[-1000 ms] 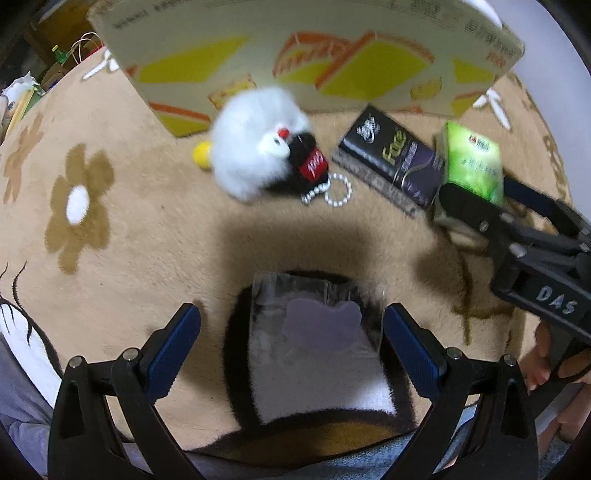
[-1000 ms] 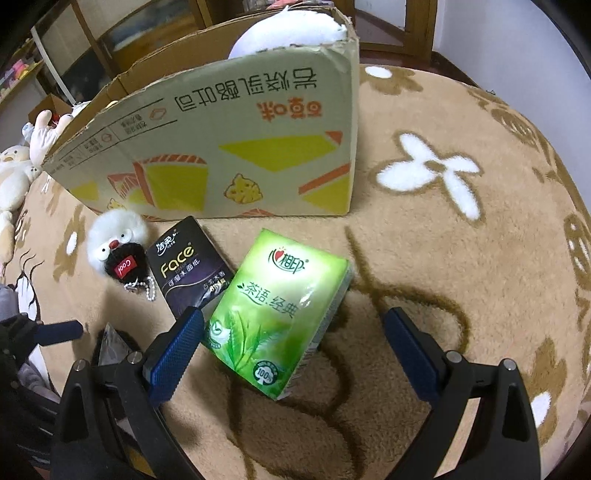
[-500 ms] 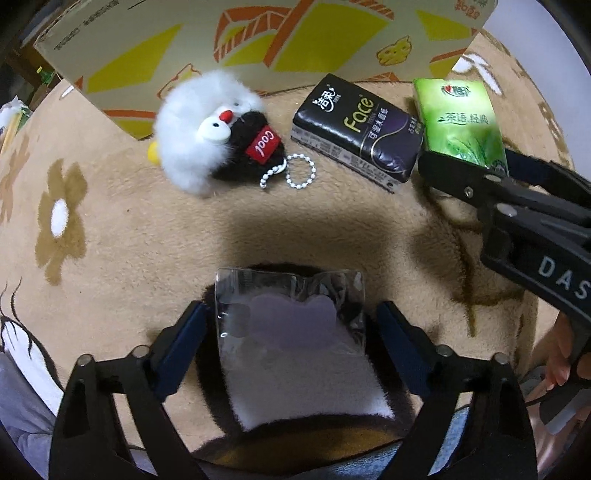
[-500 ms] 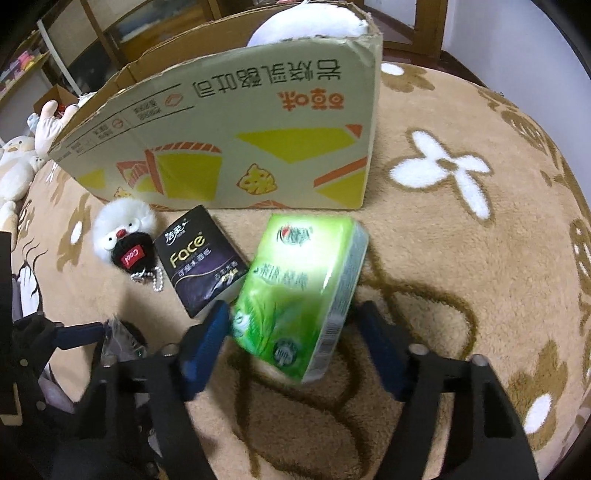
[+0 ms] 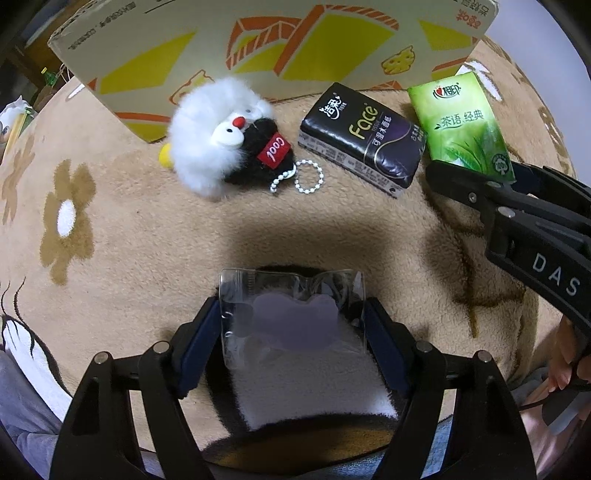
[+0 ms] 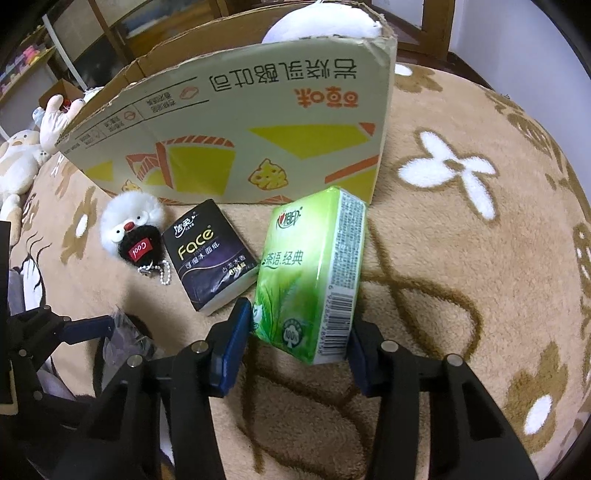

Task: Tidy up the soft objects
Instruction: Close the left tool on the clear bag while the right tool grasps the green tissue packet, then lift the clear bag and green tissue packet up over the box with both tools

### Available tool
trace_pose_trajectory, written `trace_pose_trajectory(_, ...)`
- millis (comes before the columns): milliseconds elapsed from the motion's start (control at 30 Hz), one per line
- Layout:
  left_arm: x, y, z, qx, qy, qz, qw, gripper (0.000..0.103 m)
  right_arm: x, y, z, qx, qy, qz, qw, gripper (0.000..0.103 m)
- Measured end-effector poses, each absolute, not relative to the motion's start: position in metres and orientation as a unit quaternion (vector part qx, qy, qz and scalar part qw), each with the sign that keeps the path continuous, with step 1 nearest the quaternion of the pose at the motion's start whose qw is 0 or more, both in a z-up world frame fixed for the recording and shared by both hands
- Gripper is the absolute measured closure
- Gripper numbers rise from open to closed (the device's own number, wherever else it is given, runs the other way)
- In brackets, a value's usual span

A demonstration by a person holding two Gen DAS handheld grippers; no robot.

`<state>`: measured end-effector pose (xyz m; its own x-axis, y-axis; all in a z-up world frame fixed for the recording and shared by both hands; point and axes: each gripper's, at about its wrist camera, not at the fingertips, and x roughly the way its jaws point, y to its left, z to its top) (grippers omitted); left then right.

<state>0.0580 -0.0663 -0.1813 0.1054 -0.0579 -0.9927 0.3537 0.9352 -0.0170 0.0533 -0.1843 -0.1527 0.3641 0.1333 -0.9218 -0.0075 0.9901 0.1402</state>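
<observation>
My left gripper (image 5: 291, 332) is shut on a clear plastic packet (image 5: 291, 314) with a pale purple shape inside, low over the rug. My right gripper (image 6: 299, 339) is shut on a green tissue pack (image 6: 310, 273) and holds it tilted just off the rug; the pack also shows in the left wrist view (image 5: 465, 125). A black "Face" tissue pack (image 5: 362, 138) (image 6: 212, 256) and a white fluffy plush keychain (image 5: 221, 136) (image 6: 129, 229) lie on the rug before a cardboard box (image 6: 240, 122) (image 5: 258, 48).
A white plush (image 6: 325, 22) sits inside the box. More plush toys (image 6: 18, 162) lie at the far left. The beige flower-patterned rug (image 6: 461, 258) spreads to the right of the box. A person's hand (image 5: 569, 354) holds the right gripper.
Both grippers have closed: the left on the clear packet, the right on the green tissue pack, which has lifted and tilted. Both have moved closer to the box.
</observation>
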Motion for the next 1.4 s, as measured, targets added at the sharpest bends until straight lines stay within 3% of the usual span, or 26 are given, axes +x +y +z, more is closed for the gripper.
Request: trace_pose_trajectory(1400,0.065,-0.041,-0.115,0.11,0.575,-0.088,0.806,0.027,0.037,-0.219,-0.125,0.104,0.539,0.058,0.834,0.062)
